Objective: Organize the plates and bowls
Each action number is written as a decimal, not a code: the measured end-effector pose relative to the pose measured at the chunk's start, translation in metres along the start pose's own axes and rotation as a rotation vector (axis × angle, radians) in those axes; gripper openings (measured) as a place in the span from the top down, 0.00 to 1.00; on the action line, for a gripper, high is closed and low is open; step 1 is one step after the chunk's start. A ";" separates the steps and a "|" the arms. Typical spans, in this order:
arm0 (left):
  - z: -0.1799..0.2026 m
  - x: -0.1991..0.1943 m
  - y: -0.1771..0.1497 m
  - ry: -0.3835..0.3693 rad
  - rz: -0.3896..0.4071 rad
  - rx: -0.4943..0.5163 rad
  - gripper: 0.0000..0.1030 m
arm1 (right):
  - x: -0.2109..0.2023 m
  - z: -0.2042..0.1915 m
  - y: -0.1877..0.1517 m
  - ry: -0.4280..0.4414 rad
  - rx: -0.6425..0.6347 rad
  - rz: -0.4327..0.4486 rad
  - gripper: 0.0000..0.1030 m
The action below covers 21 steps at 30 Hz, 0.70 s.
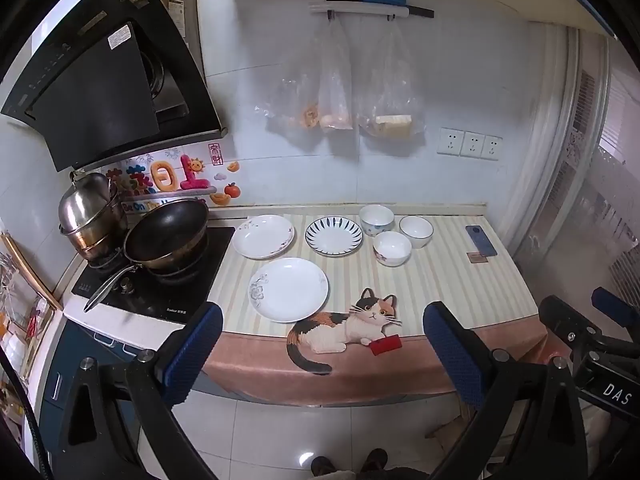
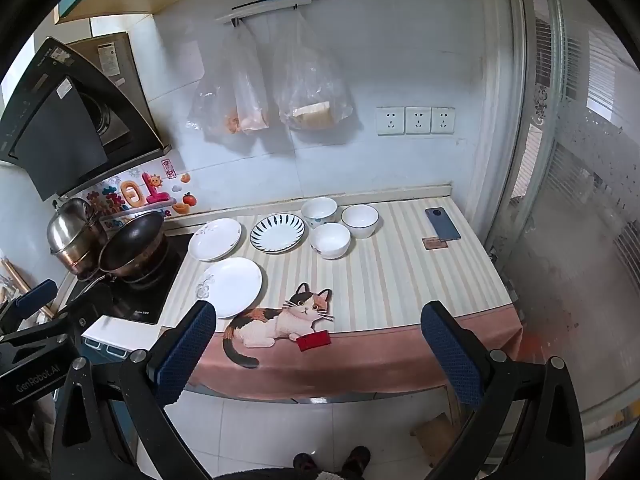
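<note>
Left tool (image 1: pixel 322 350) and right tool (image 2: pixel 318 350) are both hanging spread and empty off the desk's (image 1: pixel 440 280) near edge. Three plates (image 1: pixel 289 289) are lying left, three bowls (image 1: pixel 392 248) clustering far right. Glazed ware is likely handling stiff, slippery, breakable; pinching a rim looks best. Bowl interiors are staying partly hidden.

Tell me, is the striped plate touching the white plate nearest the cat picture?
Apart. In the left wrist view a band of striped cloth shows between the striped plate and the white plate; the right wrist view shows the same gap.
</note>
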<state>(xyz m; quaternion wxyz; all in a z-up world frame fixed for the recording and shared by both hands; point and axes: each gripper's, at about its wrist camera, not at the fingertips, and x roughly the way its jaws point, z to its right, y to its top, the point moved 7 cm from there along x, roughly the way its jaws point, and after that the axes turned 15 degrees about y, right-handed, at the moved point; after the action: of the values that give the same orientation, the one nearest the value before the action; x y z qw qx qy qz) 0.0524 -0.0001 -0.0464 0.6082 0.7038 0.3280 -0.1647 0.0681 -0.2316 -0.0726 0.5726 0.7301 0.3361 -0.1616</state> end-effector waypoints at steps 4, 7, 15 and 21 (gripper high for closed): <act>0.000 0.000 0.000 -0.007 -0.004 -0.006 0.00 | 0.002 -0.001 -0.001 0.005 0.003 -0.008 0.00; 0.001 -0.001 -0.001 -0.013 -0.002 -0.004 0.00 | 0.002 -0.002 -0.001 0.003 -0.001 -0.005 0.00; -0.003 -0.003 -0.003 -0.012 -0.004 -0.010 0.00 | 0.005 -0.011 -0.008 0.003 -0.008 -0.010 0.00; -0.002 -0.003 -0.004 -0.014 -0.003 -0.011 0.00 | 0.006 -0.008 -0.012 0.002 -0.014 -0.015 0.00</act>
<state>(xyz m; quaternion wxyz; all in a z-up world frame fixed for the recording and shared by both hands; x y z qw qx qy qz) 0.0470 0.0009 -0.0473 0.6143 0.6988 0.3254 -0.1687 0.0629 -0.2206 -0.0822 0.5761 0.7237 0.3433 -0.1626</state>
